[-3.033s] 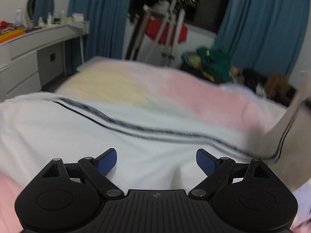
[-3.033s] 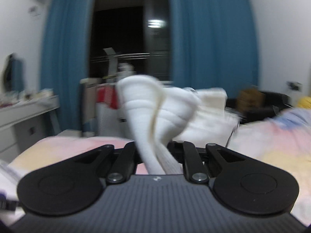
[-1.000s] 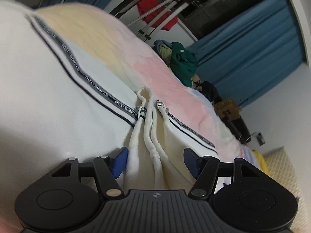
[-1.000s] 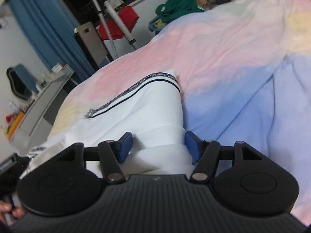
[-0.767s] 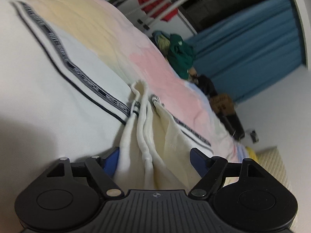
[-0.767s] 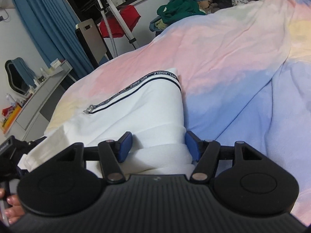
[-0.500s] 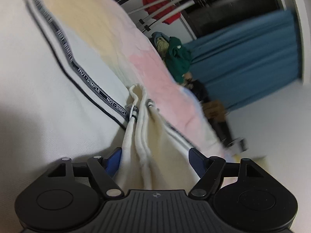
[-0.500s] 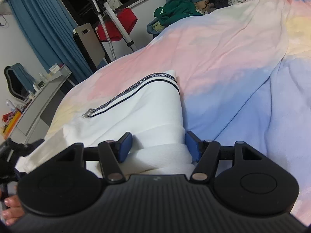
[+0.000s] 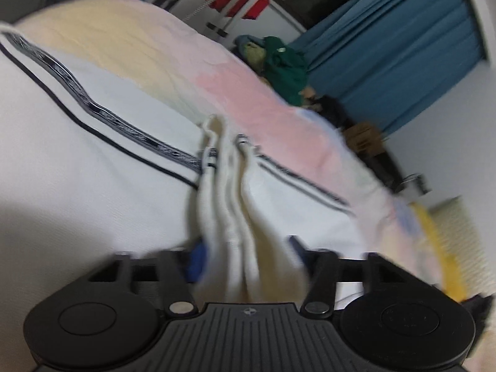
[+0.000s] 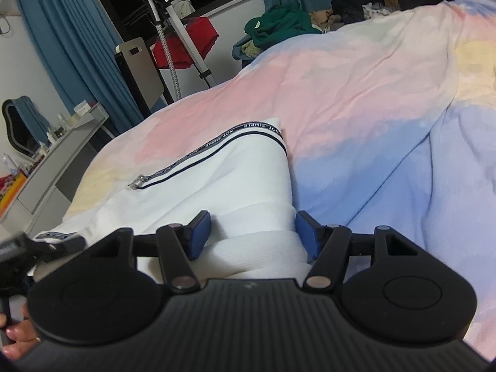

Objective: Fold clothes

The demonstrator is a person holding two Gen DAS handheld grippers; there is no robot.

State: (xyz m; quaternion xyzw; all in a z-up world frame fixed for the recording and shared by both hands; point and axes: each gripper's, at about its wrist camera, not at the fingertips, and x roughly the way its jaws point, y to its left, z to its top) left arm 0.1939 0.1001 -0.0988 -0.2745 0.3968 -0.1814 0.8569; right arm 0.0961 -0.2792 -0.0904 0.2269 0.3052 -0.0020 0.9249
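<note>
White trousers (image 10: 223, 179) with a black lettered side stripe lie folded on the pastel bedspread (image 10: 372, 99). My right gripper (image 10: 251, 232) is open, its blue pads on either side of the ribbed waistband fold. In the blurred left wrist view, the same trousers (image 9: 93, 186) spread across the bed, and bunched cream cuffs (image 9: 229, 217) run back between the fingers of my left gripper (image 9: 245, 257). Its blue pads stand apart around the bunch, and the cloth hides part of them.
A clothes rack with a red garment (image 10: 189, 43) stands past the bed's far edge. A heap of green and dark clothes (image 10: 279, 28) lies by the blue curtains. A white dresser (image 10: 52, 167) stands at left. A hand shows at the lower left (image 10: 12, 338).
My left gripper has swung and narrowed slightly around the bunched cuffs; the view is now blurred. My right gripper stays open in place over the waistband.
</note>
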